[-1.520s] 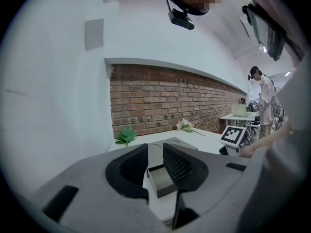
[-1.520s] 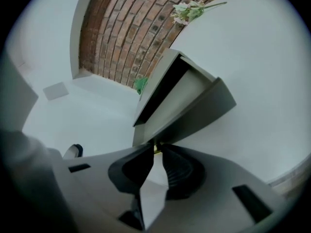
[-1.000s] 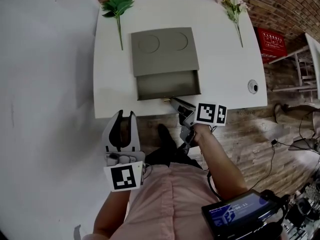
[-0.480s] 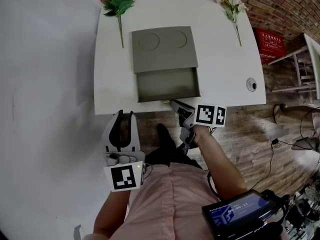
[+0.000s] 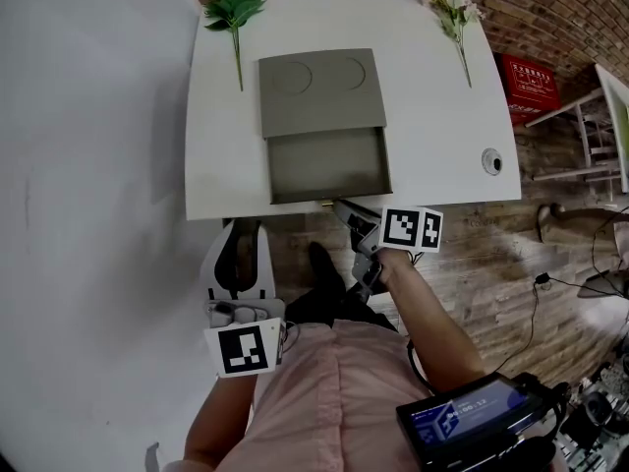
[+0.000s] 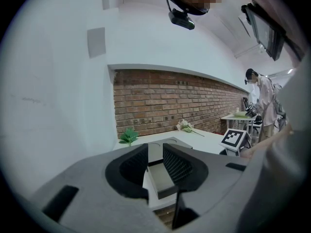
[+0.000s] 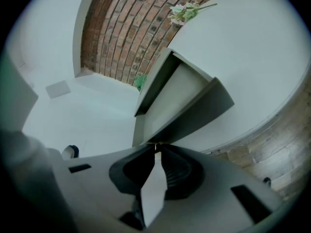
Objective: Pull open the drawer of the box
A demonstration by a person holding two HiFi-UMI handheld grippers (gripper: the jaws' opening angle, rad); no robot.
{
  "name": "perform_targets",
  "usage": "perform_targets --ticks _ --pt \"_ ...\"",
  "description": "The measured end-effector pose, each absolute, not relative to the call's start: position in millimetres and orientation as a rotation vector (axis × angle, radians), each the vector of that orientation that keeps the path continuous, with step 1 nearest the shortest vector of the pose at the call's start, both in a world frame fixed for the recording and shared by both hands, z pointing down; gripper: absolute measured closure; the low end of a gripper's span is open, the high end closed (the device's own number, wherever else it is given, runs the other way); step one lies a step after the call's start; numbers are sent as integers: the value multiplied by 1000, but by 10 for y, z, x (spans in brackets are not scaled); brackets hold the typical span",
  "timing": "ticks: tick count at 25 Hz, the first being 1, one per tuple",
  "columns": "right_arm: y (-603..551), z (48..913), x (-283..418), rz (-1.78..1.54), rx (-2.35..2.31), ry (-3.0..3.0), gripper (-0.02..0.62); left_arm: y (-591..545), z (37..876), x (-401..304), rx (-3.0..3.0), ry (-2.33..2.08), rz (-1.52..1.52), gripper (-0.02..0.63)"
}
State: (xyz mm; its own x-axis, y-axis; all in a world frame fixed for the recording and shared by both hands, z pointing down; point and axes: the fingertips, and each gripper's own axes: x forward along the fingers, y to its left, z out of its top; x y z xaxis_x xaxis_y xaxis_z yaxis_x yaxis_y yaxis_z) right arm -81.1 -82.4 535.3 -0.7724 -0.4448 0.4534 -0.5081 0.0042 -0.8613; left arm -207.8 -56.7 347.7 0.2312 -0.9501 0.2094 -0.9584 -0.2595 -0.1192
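Observation:
A grey box with two round recesses on its lid stands on the white table. Its drawer is slid out toward me, its front close to the table's near edge. My right gripper is shut on the small brass knob at the middle of the drawer front. In the right gripper view the fingertips meet on the knob below the drawer. My left gripper hangs off the table's near left edge, open and holding nothing, pointed toward the drawer.
A green leafy sprig lies at the table's far left and a white flower sprig at the far right. A small round white object sits near the right edge. A red crate stands on the wooden floor beyond.
The drawer has slid a little further out of the box toward me, with the right gripper still on its knob. The left gripper has stayed where it was.

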Motion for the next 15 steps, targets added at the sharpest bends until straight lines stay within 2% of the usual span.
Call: perform_targets --ticks 15 --pt "-593 5331 -767 1922 1032 -2191 548 -372 3415 -2020 2449 -1903 374 512"
